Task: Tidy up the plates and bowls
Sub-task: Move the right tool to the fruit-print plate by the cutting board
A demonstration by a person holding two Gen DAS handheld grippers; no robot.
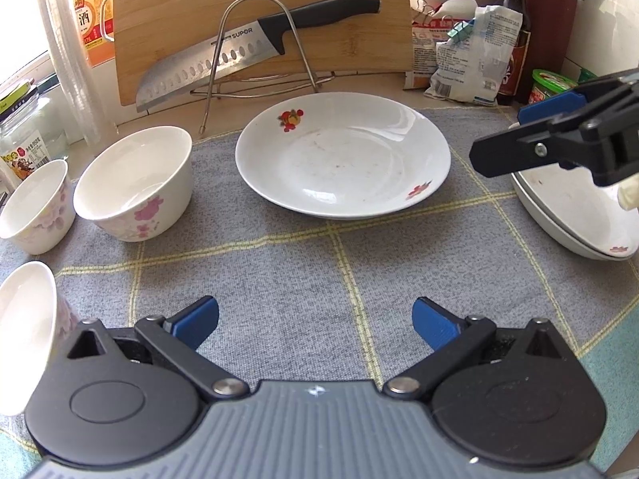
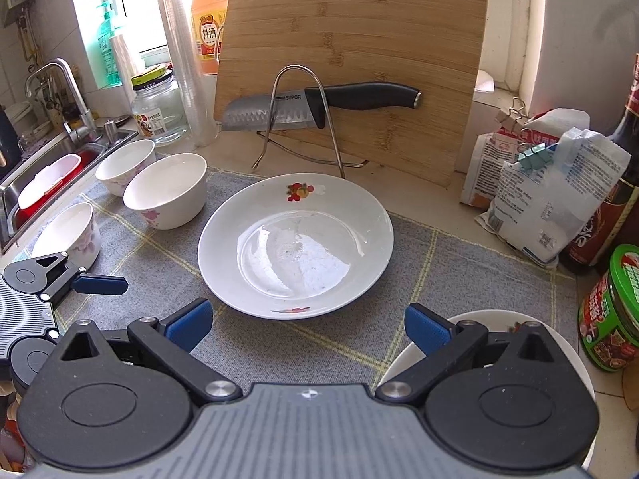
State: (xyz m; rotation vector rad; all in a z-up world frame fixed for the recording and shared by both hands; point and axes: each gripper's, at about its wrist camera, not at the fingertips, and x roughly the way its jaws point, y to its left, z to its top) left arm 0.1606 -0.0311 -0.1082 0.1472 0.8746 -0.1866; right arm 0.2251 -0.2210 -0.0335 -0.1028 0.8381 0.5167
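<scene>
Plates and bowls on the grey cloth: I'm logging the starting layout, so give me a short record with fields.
surface: grey checked cloth on a kitchen counter
centre plate: white plate, flower print, lying flat, nothing on it
stacked plates: stack at the right edge, under the right tool
bowls: three white floral bowls on the left, upright, separate
left tool: open, holding nothing
right tool: open, holding nothing
behind: knife on a wire rack before a cutting board

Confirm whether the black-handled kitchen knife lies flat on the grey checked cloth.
No. The black-handled kitchen knife hangs across the wire rack in front of the bamboo cutting board, above the counter.
</scene>
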